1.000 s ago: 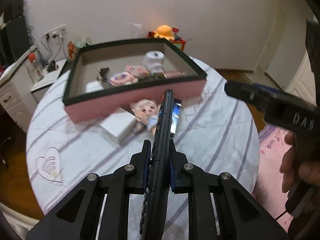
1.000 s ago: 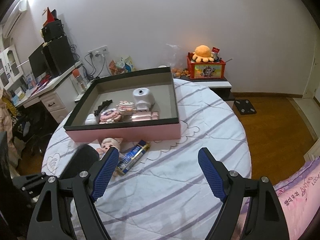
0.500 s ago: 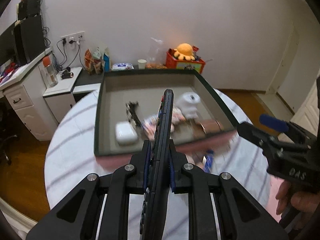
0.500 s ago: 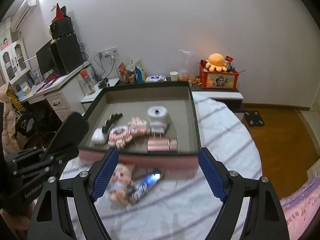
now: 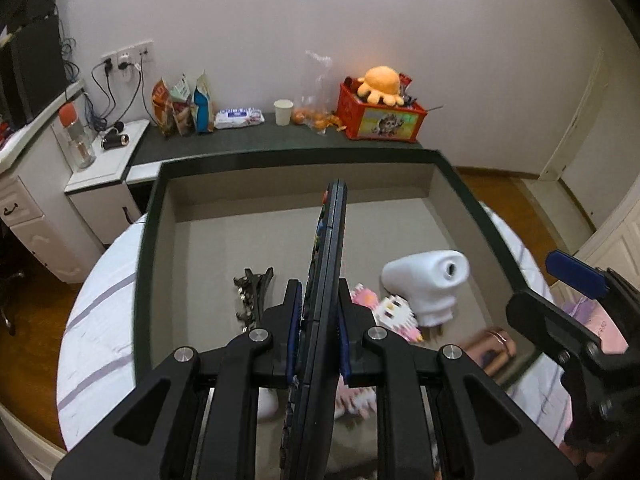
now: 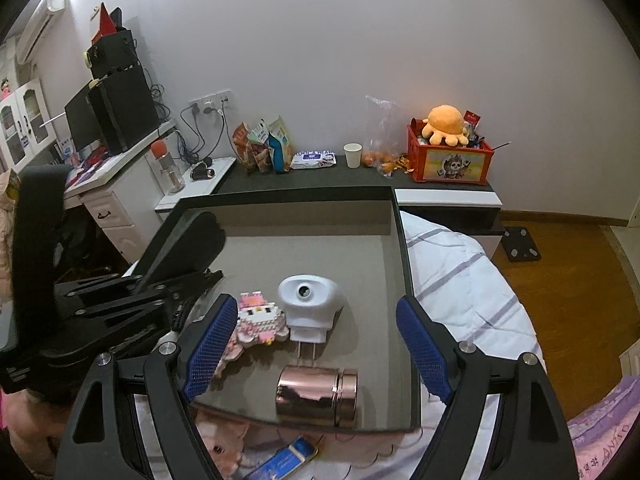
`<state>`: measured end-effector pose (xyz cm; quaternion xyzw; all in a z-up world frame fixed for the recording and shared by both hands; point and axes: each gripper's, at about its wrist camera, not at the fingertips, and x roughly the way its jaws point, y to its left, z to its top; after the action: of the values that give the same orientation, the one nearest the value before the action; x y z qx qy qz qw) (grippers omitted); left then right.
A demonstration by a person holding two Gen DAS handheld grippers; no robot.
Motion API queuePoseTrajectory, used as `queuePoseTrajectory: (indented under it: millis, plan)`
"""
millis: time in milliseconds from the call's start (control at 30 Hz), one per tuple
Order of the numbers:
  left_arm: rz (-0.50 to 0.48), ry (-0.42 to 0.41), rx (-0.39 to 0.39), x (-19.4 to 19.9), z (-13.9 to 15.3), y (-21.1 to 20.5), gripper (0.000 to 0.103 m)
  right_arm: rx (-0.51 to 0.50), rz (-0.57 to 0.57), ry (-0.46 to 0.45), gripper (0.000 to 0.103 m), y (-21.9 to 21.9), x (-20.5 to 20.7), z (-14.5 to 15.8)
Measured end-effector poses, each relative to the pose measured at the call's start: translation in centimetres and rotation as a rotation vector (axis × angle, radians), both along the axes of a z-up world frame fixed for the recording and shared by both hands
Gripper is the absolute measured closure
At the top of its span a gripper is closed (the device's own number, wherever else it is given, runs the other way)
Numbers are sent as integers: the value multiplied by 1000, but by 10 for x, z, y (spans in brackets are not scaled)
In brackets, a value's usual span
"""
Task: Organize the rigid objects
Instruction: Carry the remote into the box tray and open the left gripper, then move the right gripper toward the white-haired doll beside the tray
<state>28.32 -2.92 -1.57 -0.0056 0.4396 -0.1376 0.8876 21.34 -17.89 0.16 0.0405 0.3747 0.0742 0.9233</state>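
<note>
Above one tray (image 5: 460,184), left gripper (image 5: 318,334) clamps one remote (image 5: 330,240); right gripper (image 6: 316,352) gapes empty.

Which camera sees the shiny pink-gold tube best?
The right wrist view. The shiny tube lies whole and sharp in the box, near its front wall. In the left wrist view it is blurred and partly hidden behind the gripper arms.

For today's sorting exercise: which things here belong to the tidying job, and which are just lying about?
Job:
remote control
tray
white plug
pink block toy
copper tin
hair clip

Lying about:
orange plush toy
paper cup
snack bags
</note>
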Motion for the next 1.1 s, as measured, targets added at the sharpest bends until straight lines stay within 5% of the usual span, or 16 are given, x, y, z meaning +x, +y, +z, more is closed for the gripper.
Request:
queuePoseTrajectory:
  millis: [133,200,267,300,800,1100]
  plan:
    - [32,20,49,8,-10,-3,82,1,6,19,20,0,6,-9]
    - [51,23,57,9,-11,0,43,2,6,26,20,-1,7,-12]
    - [81,-11,56,4,-6,5,14,3,6,32,20,0,7,-13]
    - [92,-37,52,0,-2,8,9,2,7,33,20,0,8,-12]
    - [176,-202,10,-100,51,47,0,-12,13,-44,20,15,-45,25]
    - [229,-185,20,-165,44,71,0,-12,-15,-52,20,6,-94,31]
